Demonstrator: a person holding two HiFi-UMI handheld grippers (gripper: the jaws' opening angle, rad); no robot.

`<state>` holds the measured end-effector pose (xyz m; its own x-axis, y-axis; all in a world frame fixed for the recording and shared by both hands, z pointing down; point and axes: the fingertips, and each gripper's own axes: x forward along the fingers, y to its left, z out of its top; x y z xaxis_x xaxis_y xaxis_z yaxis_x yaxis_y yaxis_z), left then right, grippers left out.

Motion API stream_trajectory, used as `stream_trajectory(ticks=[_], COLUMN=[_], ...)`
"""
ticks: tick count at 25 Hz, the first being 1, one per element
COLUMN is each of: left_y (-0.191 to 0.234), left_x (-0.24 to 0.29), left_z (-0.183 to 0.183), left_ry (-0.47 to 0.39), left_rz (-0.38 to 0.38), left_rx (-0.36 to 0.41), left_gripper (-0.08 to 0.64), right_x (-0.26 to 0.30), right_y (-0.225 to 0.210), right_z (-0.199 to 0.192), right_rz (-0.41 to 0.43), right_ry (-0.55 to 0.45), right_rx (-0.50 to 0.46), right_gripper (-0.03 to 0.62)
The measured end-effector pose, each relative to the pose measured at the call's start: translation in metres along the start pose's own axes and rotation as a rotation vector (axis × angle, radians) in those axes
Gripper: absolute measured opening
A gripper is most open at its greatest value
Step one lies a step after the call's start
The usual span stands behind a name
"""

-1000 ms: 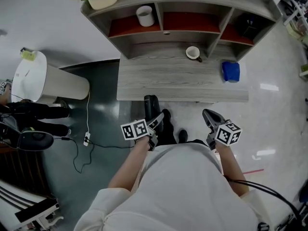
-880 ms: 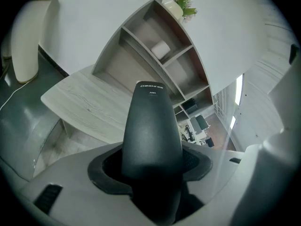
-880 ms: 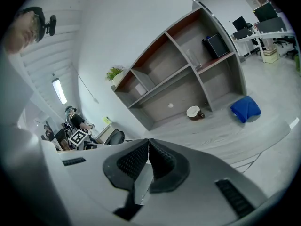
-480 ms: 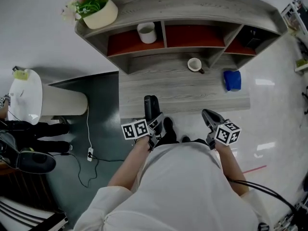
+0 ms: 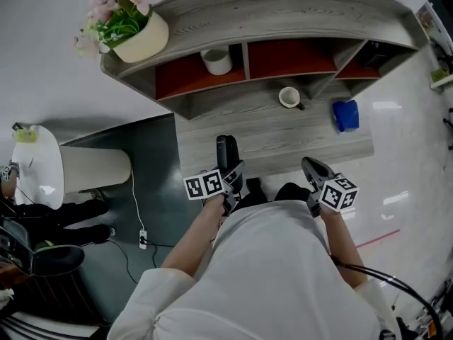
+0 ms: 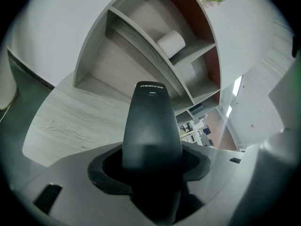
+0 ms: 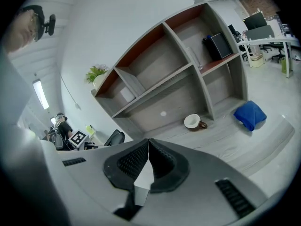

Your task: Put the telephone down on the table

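A black telephone handset (image 5: 226,152) sticks out forward from my left gripper (image 5: 231,177), whose jaws are shut on its lower end. In the left gripper view the telephone (image 6: 151,126) fills the centre, pointing at the grey wooden table (image 6: 70,117). The handset hangs over the table's (image 5: 269,144) near edge, left of centre. My right gripper (image 5: 313,170) is shut with nothing in it, held just short of the table's front edge at the right; its pads (image 7: 160,161) touch at the tips.
A white cup (image 5: 289,97) and a blue cloth (image 5: 346,115) lie on the table. The shelf unit (image 5: 283,20) behind holds a white mug (image 5: 217,61) and a flower pot (image 5: 138,37). A white round bin (image 5: 42,168), cables and a chair stand on the floor at left.
I have stepped closer to the table. The left gripper with the telephone has moved forward, from in front of the edge to over it. The right gripper stays alongside.
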<state>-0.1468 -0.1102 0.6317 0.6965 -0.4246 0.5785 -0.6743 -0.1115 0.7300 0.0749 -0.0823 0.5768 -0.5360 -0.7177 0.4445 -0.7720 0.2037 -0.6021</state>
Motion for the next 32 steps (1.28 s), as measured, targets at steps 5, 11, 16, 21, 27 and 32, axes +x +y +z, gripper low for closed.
stream_trajectory(ticks=[5, 11, 16, 21, 27, 32], left_y=[0.001, 0.005, 0.016, 0.025, 0.037, 0.040], left_x=[0.019, 0.054, 0.093, 0.133, 0.180, 0.222], left_z=[0.012, 0.011, 0.008, 0.005, 0.013, 0.010], left_ry=[0.015, 0.021, 0.033, 0.064, 0.103, 0.150], left_rz=[0.003, 0.055, 0.113, 0.165, 0.225, 0.277], left_rx=[0.008, 0.000, -0.018, -0.003, 0.035, 0.064], left_gripper=[0.285, 0.285, 0.285, 0.285, 0.285, 0.285], right_x=[0.006, -0.003, -0.014, -0.030, -0.032, -0.028], right_y=[-0.008, -0.030, -0.052, -0.073, -0.098, -0.116], right_z=[0.001, 0.008, 0.021, 0.023, 0.017, 0.010], right_rz=[-0.018, -0.029, -0.041, -0.073, -0.083, -0.089], right_ry=[0.013, 0.041, 0.057, 0.081, 0.107, 0.136], right_rx=[0.011, 0.006, 0.000, 0.010, 0.019, 0.040], right_gripper=[0.017, 0.017, 0.017, 0.017, 0.017, 0.017])
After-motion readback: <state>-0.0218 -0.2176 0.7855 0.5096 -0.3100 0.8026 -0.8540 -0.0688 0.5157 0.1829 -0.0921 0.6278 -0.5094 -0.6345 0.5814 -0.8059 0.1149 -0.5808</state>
